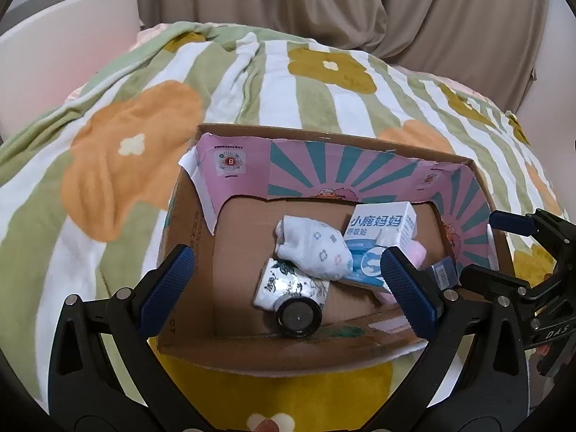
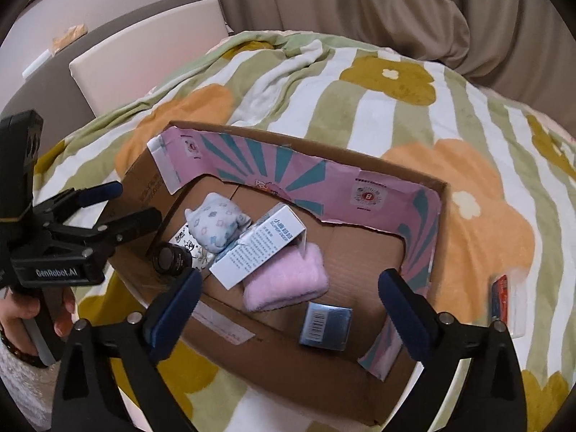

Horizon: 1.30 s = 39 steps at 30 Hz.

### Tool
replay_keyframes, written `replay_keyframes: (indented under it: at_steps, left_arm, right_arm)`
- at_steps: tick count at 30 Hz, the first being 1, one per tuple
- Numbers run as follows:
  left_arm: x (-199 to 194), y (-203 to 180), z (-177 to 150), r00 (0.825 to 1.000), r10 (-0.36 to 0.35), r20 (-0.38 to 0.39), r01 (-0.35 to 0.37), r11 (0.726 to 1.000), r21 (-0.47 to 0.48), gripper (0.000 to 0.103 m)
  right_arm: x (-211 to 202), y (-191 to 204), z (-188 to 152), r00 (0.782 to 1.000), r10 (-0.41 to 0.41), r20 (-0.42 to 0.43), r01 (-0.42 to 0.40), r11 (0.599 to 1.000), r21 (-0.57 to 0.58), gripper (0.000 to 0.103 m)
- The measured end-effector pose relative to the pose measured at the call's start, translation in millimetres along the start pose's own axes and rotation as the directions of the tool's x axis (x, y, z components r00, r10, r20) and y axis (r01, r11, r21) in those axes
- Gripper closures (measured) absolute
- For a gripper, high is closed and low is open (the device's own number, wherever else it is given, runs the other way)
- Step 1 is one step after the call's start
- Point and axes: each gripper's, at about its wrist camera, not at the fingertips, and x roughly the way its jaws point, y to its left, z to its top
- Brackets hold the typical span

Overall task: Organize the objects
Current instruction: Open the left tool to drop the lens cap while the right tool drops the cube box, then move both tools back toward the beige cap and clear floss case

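An open cardboard box (image 1: 185,216) (image 2: 406,169) with pink inner flaps lies on the bed. It holds a flower-print white sock roll (image 1: 313,248) (image 2: 216,226), a white-and-blue carton (image 1: 381,234) (image 2: 262,248), a printed tissue pack (image 1: 284,282), a black round lid-like thing (image 1: 298,316) (image 2: 172,257), a pink folded cloth (image 2: 286,280) and a small blue-grey barcode box (image 2: 325,325). My left gripper (image 1: 288,288) hangs open over the tissue pack and black thing, holding nothing. My right gripper (image 2: 291,309) is open over the small box, pads clear of it.
A green-and-white striped flower blanket (image 1: 324,82) (image 2: 360,108) covers the bed all around the box. A red item in clear wrap (image 2: 502,295) lies just right of the box. A white panel (image 1: 72,36) stands at the back left, beige curtains (image 1: 432,10) behind.
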Motion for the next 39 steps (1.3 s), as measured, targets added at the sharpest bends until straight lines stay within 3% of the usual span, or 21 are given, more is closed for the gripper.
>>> replay_keyframes:
  at_steps: [19, 28, 39]
  left_arm:
    - [-47.4, -16.2, -9.8, 0.999, 0.027, 0.038, -0.026, 0.999, -0.025, 0.000]
    - [-68.0, -67.5, -6.3, 0.998, 0.001, 0.063, -0.003, 1.000, 0.027, 0.000]
    - [-116.6, -156.6, -7.9, 0.986, -0.020, 0.163, 0.003, 0.995, 0.101, 0.000]
  right_arm:
    - [-40.1, 3.3, -8.3, 0.999, 0.004, 0.041, -0.003, 1.000, -0.025, 0.005]
    - [-86.5, -20.8, -12.7, 0.995, -0.046, 0.087, 0.049, 0.998, -0.037, 0.005]
    - [-157.3, -74.4, -23.7, 0.976, -0.146, 0.160, 0.150, 0.989, -0.014, 0.005]
